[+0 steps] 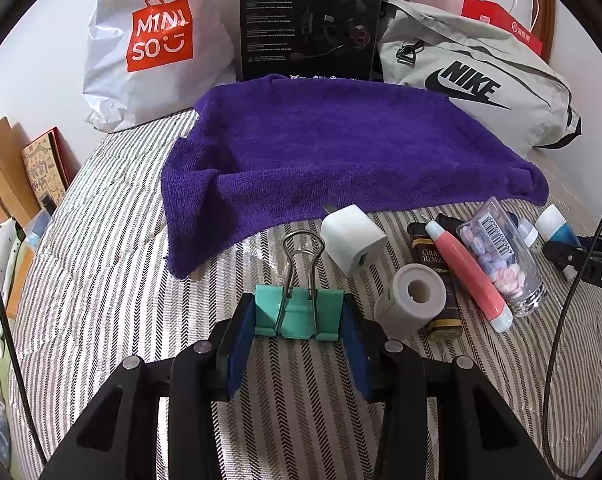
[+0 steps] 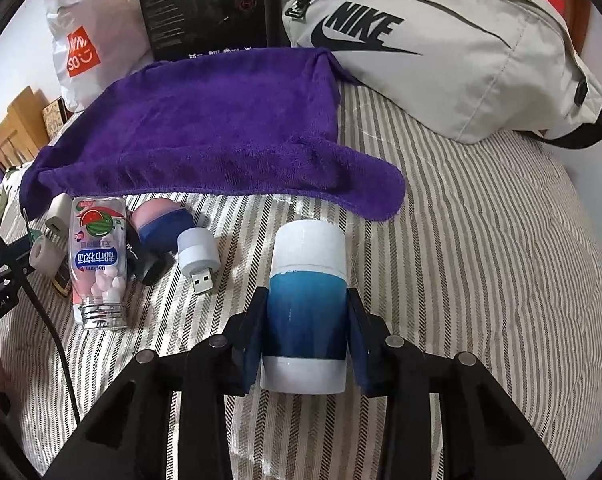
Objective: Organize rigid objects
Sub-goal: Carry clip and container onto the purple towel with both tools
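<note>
Binder clip [image 1: 299,312] clamped in left gripper [image 1: 299,332], blue-white bottle [image 2: 307,308] in right gripper [image 2: 307,332], NIKE bag [image 1: 477,80], MINISO bag [image 1: 157,40]

Lower centre of the left wrist view: teal binder clip [image 1: 299,312], painted metal body, bare wire handles. Centre: purple towel [image 1: 333,148], plush matt cloth, on a striped woven bed cover [image 1: 101,264]. Right: clear glossy plastic candy bottle [image 1: 505,256] with ridged metal cap; smooth white plastic charger [image 1: 355,238]. Centre of the right wrist view: blue-and-white container [image 2: 307,304], glossy smooth plastic. Upper right: grey bag [image 2: 441,52], matt fabric.
</note>
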Demonstrator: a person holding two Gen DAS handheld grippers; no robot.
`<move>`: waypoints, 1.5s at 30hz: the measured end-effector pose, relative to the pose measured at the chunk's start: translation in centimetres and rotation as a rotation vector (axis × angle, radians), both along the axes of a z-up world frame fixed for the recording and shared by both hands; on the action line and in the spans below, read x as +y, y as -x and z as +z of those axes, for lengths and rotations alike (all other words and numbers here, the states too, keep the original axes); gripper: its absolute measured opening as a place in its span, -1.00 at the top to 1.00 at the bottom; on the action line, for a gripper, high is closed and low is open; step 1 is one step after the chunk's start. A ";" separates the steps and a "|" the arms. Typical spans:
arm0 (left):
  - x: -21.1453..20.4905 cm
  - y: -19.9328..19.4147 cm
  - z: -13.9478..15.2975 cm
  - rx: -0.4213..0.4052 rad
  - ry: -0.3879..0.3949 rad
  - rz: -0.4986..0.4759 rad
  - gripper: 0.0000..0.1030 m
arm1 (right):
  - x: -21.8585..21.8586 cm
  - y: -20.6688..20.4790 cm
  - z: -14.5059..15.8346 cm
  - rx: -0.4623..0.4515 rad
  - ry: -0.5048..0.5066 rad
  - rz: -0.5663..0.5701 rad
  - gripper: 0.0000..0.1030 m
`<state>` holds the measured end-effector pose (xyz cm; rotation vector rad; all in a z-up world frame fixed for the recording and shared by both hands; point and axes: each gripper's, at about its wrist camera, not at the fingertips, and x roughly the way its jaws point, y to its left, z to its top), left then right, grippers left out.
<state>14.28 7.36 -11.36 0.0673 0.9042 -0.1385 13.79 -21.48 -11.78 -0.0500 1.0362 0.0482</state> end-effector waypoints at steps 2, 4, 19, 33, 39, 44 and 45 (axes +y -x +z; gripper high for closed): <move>0.1 0.0 0.0 0.005 0.006 -0.001 0.23 | -0.2 0.1 0.1 0.001 -0.010 0.005 0.29; 0.3 0.3 0.1 0.016 -0.002 0.001 0.23 | -0.5 0.4 0.3 0.008 -0.034 0.012 0.29; 2.2 3.5 3.3 0.011 0.050 0.059 0.23 | -1.0 2.7 4.1 -0.053 -0.140 0.076 0.30; 1.1 0.3 8.5 -0.075 0.053 0.033 0.23 | 0.5 -1.3 7.5 -0.112 -0.227 0.178 0.29; 0.6 -3.4 9.7 -0.091 0.069 0.016 0.23 | 0.9 -5.0 8.3 -0.126 -0.213 0.190 0.29; 0.1 -7.0 9.8 -0.082 0.077 0.017 0.23 | 1.4 -8.5 8.1 -0.110 -0.212 0.201 0.30; 0.1 -7.7 9.8 -0.080 0.078 0.019 0.23 | 1.6 -9.4 8.0 -0.104 -0.205 0.206 0.30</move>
